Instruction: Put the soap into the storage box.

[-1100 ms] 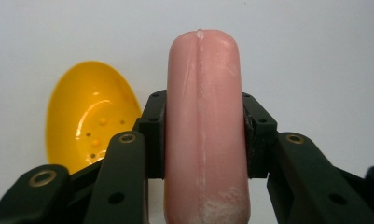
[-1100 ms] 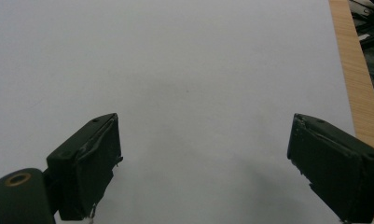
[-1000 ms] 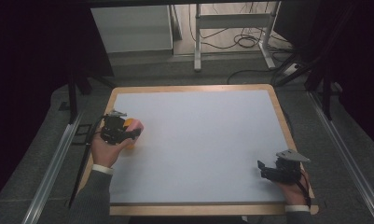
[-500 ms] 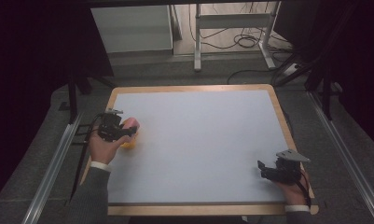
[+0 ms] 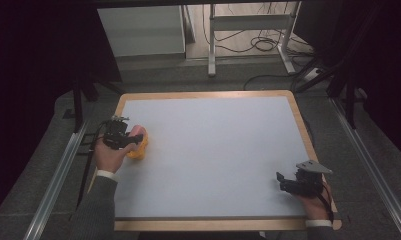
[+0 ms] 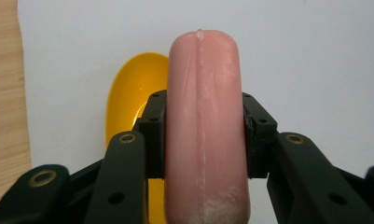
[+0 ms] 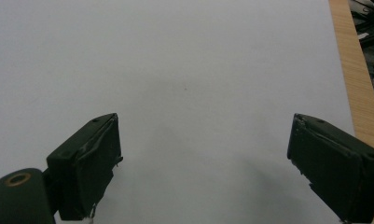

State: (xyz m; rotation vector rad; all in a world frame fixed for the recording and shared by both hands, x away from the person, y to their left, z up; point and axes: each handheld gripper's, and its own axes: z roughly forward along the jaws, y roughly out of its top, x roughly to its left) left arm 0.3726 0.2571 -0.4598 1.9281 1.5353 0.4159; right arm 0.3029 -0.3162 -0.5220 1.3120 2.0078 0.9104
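Left claw (image 5: 130,141) is gripping a pink sausage-shaped piece (image 6: 205,126), rounded at the far end, pads pressing on both of its long sides. Looks like toy food; a pale seam is running down its length.

It is hovering near the left edge of the table (image 5: 208,95), about midway along that edge. Directly under and beside the pink piece is sitting a yellow bowl-like dish (image 6: 128,93). From the left gripper view the dish is lying just left of the held piece and partly beneath the jaws. I cannot tell whether the pink piece is touching the dish or hanging just above it.

Right claw (image 5: 288,181) is resting near the front right corner of the table, jaws standing wide apart with nothing between them, bare white surface showing ahead of it in the right gripper view. It is well apart from the work on the left.

Judgement on progress: the pick-up seems done, since the sausage is firmly in the grip and off on its own from any other item. The carry to the yellow dish looks nearly complete. What appears left is lowering the piece into the dish, letting go, and drawing the left hand (image 5: 108,157) clear. The right side is not taking part for now. No other items are lying on the table top, so this may be the last piece to place, though I cannot be sure of that.
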